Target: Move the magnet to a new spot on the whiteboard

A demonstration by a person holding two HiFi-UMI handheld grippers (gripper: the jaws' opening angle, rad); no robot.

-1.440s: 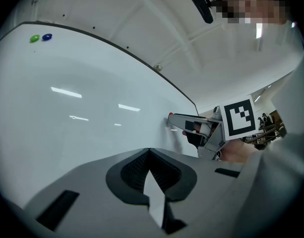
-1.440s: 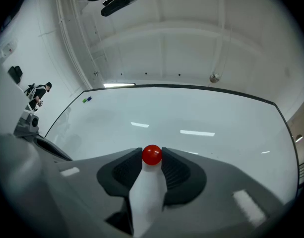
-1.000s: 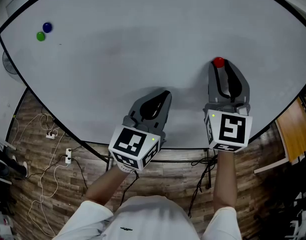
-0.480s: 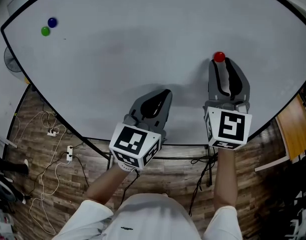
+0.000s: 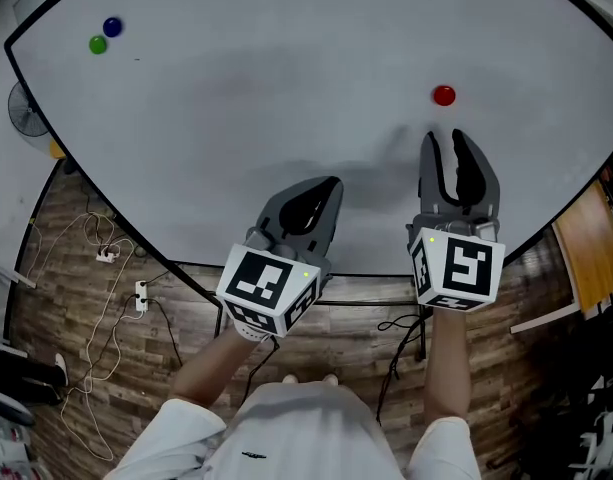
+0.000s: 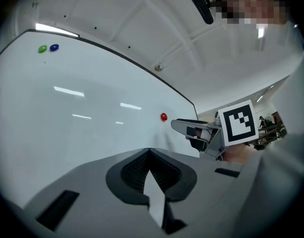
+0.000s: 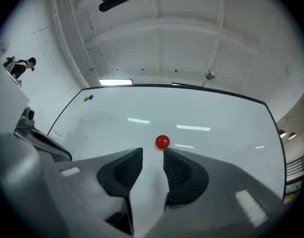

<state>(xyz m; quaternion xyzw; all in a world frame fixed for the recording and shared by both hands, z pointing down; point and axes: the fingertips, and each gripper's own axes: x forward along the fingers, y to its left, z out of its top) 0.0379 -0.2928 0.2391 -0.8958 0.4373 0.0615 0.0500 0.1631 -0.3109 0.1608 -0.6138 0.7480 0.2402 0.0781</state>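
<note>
A small round red magnet sticks to the whiteboard, right of its middle. My right gripper points straight at the magnet from a short way below, open, with nothing between its fingers. In the right gripper view the magnet sits just beyond the fingertips, clear of the right gripper. My left gripper hovers over the board's near edge, shut and empty. The left gripper view shows the shut left gripper, the magnet and the right gripper off to its right.
A green magnet and a blue magnet sit together at the board's far left. Below the board's black frame is wooden floor with cables, a fan at left and a wooden panel at right.
The red magnet was at my right gripper's fingertips before. Now that gripper has drawn back toward me and a gap separates it from the magnet. The left gripper has stayed put.
</note>
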